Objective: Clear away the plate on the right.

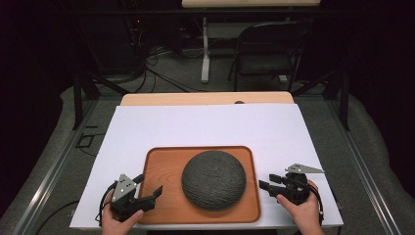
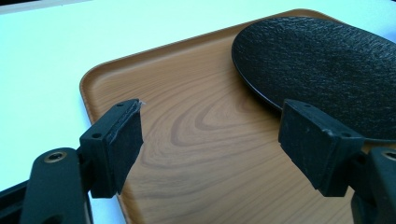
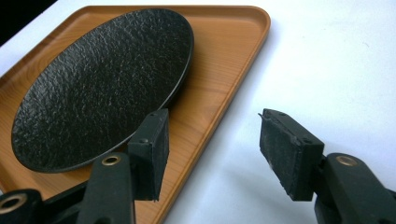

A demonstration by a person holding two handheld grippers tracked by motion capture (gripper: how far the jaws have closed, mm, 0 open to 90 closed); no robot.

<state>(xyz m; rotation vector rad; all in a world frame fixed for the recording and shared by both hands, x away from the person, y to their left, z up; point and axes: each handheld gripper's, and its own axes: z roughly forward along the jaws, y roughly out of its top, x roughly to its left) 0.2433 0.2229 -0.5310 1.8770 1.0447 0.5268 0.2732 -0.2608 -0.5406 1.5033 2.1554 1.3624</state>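
Two grippers wait at the near corners of a wooden tray [image 1: 161, 166], which lies on a white sheet [image 1: 205, 125] covering the table. The left gripper [image 1: 150, 186] has its jaws spread wide over the near left part of the tray, holding nothing. The right gripper [image 1: 265, 181] is also wide open and empty, just beside the right rim of the tray, above the white sheet. A dark, rough round plate [image 1: 214, 179] sits in the tray, a little to the right of its centre, between both grippers.
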